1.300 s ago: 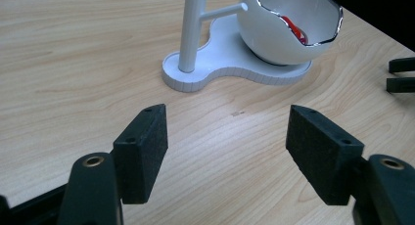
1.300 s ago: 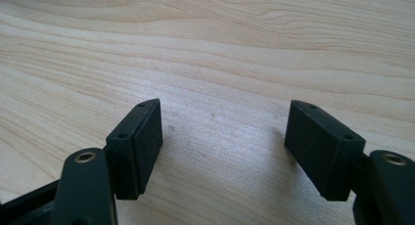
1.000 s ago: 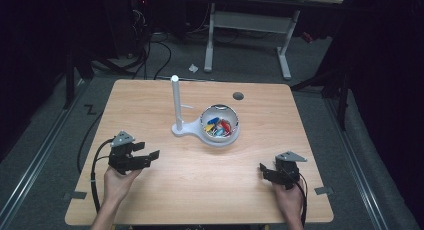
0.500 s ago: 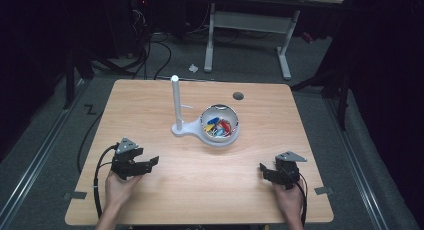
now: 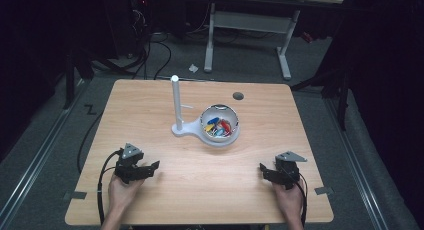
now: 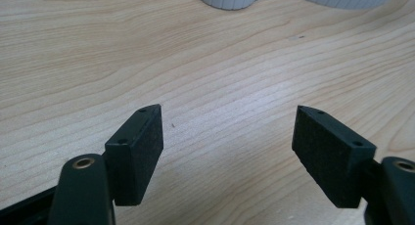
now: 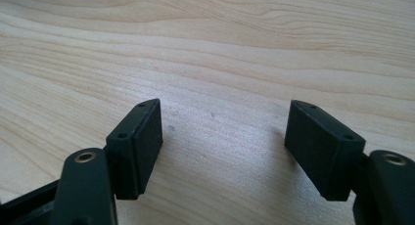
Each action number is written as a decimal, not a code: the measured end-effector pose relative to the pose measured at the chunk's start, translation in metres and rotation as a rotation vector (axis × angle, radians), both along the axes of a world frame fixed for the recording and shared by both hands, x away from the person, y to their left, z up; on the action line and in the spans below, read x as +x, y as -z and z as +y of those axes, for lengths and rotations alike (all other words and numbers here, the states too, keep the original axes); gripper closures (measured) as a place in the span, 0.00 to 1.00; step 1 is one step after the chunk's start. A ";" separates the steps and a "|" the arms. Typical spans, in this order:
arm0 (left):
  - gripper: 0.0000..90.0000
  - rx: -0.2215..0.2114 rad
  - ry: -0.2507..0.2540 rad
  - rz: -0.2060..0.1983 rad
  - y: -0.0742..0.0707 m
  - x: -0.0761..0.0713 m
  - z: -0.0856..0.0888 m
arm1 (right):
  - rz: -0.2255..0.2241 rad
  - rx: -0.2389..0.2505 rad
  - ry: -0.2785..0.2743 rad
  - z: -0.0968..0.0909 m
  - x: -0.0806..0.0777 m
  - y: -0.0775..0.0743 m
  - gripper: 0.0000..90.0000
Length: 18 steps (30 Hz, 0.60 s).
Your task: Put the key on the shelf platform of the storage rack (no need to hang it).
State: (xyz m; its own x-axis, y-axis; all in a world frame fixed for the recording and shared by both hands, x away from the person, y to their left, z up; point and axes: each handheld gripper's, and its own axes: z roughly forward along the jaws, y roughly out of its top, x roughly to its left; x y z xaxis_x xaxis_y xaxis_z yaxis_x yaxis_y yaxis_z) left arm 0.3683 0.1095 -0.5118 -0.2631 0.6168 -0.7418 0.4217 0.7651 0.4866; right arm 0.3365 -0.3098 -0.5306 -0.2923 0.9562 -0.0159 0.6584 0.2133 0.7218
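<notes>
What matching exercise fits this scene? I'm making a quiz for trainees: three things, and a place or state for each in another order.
Things:
1. white bowl
2. white post
3. left gripper

Places or states:
A. open above bare wood
B. holds small colourful pieces
C. stands upright just left of the bowl

Pairs: 1-B, 2-C, 3-A

Right tool (image 7: 222, 137): both black jaws rise from the lower edge, set wide apart, nothing between them. Pads (image 7: 142, 144) are rectangular and dark, each carrying two small screw holes. Beneath lies a light wood-grain tabletop (image 7: 230, 49), with faint shadows beside each jaw.
</notes>
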 end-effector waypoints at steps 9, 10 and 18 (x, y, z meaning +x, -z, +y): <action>0.31 0.053 -0.019 0.013 0.017 0.003 -0.009 | 0.000 0.000 0.000 0.000 0.000 0.000 0.34; 0.31 0.060 -0.023 0.005 0.019 0.003 -0.011 | 0.000 0.000 0.000 0.000 0.000 0.000 0.34; 0.31 0.096 -0.016 -0.033 0.023 0.003 -0.016 | 0.000 0.000 0.000 0.000 0.000 0.000 0.34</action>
State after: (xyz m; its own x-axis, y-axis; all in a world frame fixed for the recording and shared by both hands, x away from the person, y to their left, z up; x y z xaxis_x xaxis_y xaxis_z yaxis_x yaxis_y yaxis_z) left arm 0.3717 0.0936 -0.5350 -0.2501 0.6815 -0.6877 0.3921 0.7208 0.5716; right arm 0.3365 -0.3098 -0.5306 -0.2921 0.9563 -0.0161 0.6583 0.2132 0.7220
